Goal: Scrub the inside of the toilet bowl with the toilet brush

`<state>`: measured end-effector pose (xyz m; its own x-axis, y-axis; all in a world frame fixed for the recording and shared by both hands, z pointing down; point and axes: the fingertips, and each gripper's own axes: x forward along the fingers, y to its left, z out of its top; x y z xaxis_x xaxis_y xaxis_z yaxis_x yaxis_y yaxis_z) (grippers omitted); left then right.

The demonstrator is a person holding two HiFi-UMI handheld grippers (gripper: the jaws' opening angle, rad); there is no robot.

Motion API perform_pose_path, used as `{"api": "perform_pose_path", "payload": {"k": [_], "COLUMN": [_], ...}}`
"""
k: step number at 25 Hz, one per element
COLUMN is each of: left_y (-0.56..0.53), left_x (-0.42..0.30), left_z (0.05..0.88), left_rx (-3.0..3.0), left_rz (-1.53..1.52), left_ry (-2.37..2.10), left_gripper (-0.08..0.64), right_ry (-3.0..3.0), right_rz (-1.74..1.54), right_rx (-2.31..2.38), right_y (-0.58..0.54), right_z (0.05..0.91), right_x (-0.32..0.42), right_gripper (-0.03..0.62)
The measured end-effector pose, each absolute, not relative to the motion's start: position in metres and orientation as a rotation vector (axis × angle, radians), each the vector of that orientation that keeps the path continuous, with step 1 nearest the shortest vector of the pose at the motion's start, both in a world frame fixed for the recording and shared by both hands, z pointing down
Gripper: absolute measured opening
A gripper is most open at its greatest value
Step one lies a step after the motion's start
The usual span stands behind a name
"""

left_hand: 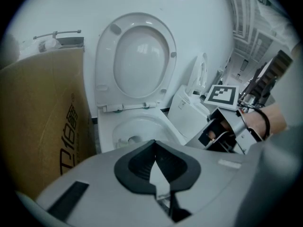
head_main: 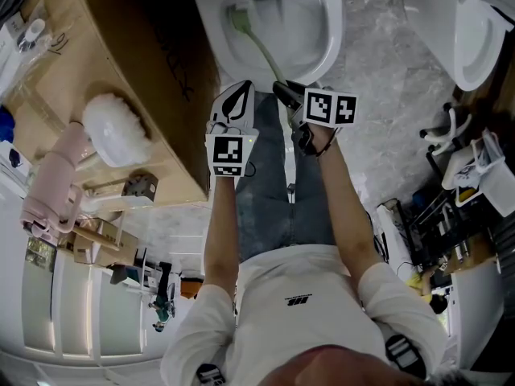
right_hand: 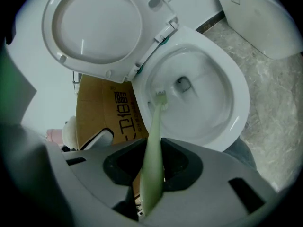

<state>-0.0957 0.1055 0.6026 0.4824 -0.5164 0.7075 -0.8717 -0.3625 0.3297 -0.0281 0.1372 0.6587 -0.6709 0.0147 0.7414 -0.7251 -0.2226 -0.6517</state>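
Note:
The white toilet bowl [head_main: 326,30] stands open below me, its seat and lid [right_hand: 94,30] raised. A pale green toilet brush [head_main: 259,45] reaches into the bowl. Its bristle head [right_hand: 161,98] rests against the inner wall on the left side, above the drain. My right gripper [head_main: 284,93] is shut on the brush handle [right_hand: 152,164] just in front of the rim. My left gripper [head_main: 236,96] hangs beside it to the left, its jaws closed together with nothing between them [left_hand: 155,148]. In the left gripper view the bowl [left_hand: 135,129] lies just ahead.
A large cardboard box [head_main: 129,63] stands tight against the toilet's left side, with a white fluffy item [head_main: 117,131] and a pink item [head_main: 52,179] beyond it. A second toilet [head_main: 471,30] stands at the right. Cluttered racks [head_main: 451,215] fill the right edge.

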Motion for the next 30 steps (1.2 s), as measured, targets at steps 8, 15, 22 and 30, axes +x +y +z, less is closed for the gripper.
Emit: {"api": "perform_pose_path", "payload": {"k": [8,15,22,30], "left_y": [0.112,0.114,0.115,0.114], "left_x": [-0.091,-0.084,-0.078,-0.074], "left_z": [0.602,0.601,0.599,0.599], "left_rx": [2.042,2.047,2.057,2.065], "left_rz": [0.661,0.661,0.667,0.674], "left_ry": [-1.134,-1.127,-1.117,-1.108], "left_gripper": [0.009,0.009,0.009,0.009], "right_ry": [-1.547,-1.542,-1.524,-1.489], "right_rz": [1.702,1.549,1.402,1.267], "right_rx": [0.751,0.675,0.618,0.579], "right_y": [0.163,0.180,0.195,0.203], "right_z": [0.658,0.654,0.654,0.657], "right_x": [-0.011,0.007,0.028,0.050], "right_gripper": [0.089,0.089,0.089,0.089]}}
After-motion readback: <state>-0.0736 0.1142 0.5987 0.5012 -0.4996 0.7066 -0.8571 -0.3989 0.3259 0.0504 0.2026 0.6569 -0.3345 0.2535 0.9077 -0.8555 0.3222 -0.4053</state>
